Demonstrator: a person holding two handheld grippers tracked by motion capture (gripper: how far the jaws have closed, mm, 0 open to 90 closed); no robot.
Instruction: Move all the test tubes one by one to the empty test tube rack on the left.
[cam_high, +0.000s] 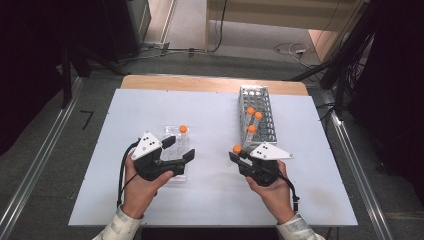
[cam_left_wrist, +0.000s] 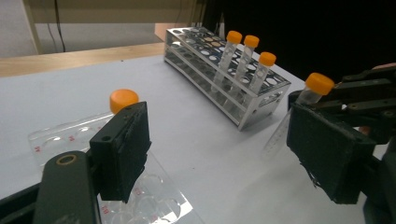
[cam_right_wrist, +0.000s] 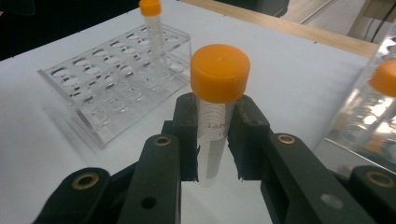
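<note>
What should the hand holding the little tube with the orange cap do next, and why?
Probably carry it left to the clear plastic rack and lower it into an open hole. The right gripper is shut on the clear orange-capped tube, that rack already holds one such tube, and the left gripper rests open at the rack.

My high view looks down over the table (cam_high: 210, 200); both gripper views sit low, sharing the clear rack (cam_left_wrist: 70, 135).

Open jaws, metal rack (cam_left_wrist: 224, 88) beyond
</note>
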